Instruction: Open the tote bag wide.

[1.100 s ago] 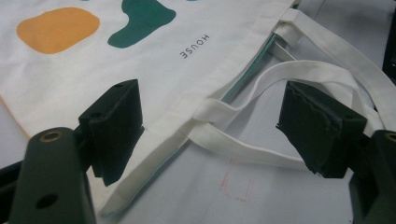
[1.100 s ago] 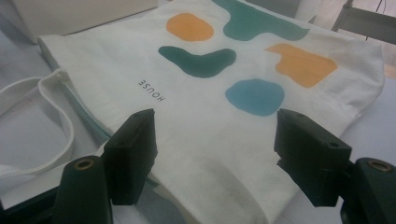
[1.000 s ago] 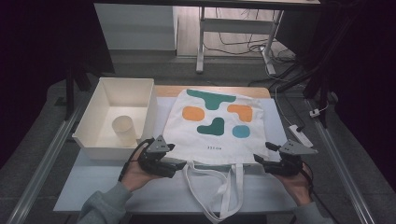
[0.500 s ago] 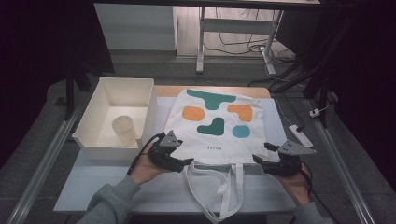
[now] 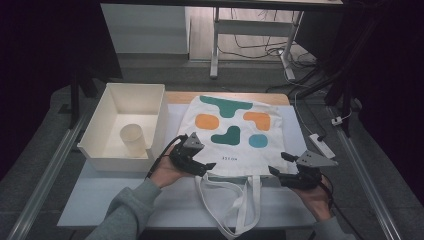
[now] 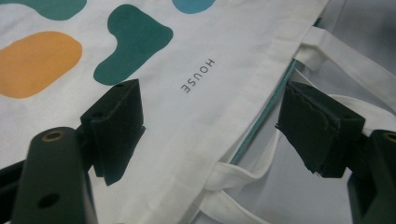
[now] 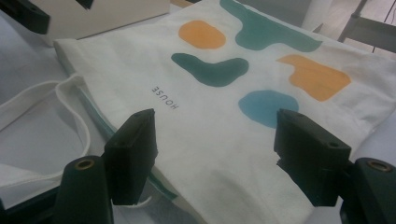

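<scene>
Near desk's front edge: left gripper (image 5: 209, 167) w/ jaws spread wide, straddling the tote bag's (image 5: 235, 135) open hem by the handles (image 5: 235, 200); right gripper (image 5: 276, 171) likewise agape at the hem's other corner, prob. not touching cloth. Mid-desk: tote bag flat, printed side up. Toward far-left corner: white bin (image 5: 150, 107) w/ cup (image 5: 133, 140) inside.

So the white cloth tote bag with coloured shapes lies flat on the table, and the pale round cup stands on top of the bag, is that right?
Not quite. The white cloth tote bag with coloured shapes does lie flat on the table, but the pale round cup stands inside the white open box to the left of the bag, as the high view shows.
</scene>
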Motion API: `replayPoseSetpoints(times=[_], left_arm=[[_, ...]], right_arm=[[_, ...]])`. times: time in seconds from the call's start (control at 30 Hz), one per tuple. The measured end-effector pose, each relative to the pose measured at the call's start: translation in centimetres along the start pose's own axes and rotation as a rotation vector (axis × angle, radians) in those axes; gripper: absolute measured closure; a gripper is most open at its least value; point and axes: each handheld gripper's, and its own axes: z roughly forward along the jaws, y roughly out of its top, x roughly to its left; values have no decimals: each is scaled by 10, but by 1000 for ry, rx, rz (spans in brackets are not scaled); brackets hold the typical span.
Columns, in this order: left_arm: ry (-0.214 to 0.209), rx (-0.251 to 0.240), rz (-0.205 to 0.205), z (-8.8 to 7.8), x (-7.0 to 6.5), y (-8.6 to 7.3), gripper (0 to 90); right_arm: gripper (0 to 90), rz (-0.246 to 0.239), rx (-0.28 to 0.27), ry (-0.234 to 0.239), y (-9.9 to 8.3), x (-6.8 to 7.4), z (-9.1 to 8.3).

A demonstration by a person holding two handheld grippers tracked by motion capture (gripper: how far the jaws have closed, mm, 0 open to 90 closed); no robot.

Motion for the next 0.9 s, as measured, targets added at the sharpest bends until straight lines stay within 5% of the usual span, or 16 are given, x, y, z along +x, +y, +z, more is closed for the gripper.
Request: replayPoseSetpoints(times=[0.67, 0.9], left_arm=[[-81, 175, 51, 30, 1, -16, 248], [-55, 190, 57, 39, 0, -17, 345]], right_arm=[[295, -15, 27, 37, -1, 9, 12], [296, -16, 36, 38, -3, 9, 13]])
